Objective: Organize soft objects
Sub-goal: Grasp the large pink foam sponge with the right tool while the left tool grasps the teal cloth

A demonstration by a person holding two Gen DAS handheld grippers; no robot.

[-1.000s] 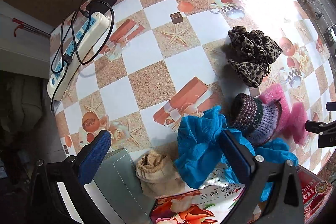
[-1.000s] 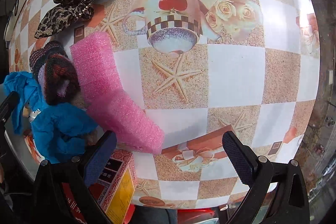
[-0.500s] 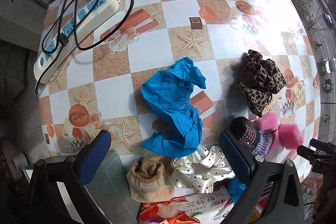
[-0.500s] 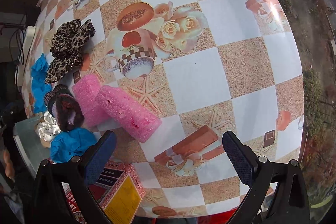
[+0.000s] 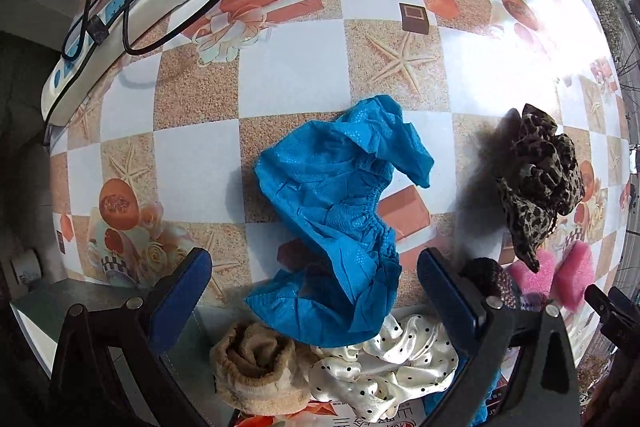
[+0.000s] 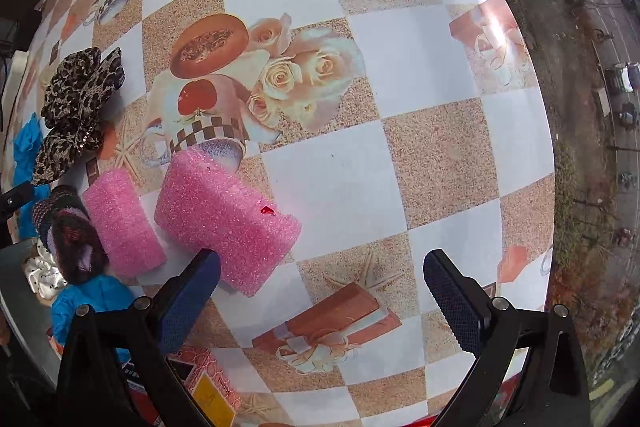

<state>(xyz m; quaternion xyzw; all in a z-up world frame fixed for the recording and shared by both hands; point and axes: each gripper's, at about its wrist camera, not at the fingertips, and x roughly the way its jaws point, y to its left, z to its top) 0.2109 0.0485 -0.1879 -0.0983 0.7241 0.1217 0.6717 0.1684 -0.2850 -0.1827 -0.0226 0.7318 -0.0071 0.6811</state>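
Observation:
My left gripper (image 5: 314, 301) is open and empty, just above a crumpled blue shoe cover (image 5: 340, 215) on the patterned table. Near it lie a beige sock (image 5: 256, 375) and a white polka-dot scrunchie (image 5: 384, 359). A leopard-print scrunchie (image 5: 536, 179) sits to the right, with a dark knitted piece (image 5: 492, 279) below it. My right gripper (image 6: 320, 301) is open and empty, over the table just right of two pink foam blocks (image 6: 224, 223), (image 6: 120, 223). The leopard scrunchie (image 6: 76, 107), the knitted piece (image 6: 68, 235) and another blue cover (image 6: 88, 311) show at the left of the right wrist view.
A white power strip (image 5: 136, 15) with black cables lies at the table's far left. A printed box (image 5: 304, 415) and a grey mat (image 5: 48, 303) sit at the near edge. A red and yellow box (image 6: 200, 383) lies under the right gripper. The table edge (image 6: 548, 147) runs down the right.
The blue shoe cover has been laid out on the table ahead of the left gripper, uncovering the polka-dot scrunchie. The right gripper has drawn closer to the pink foam blocks.

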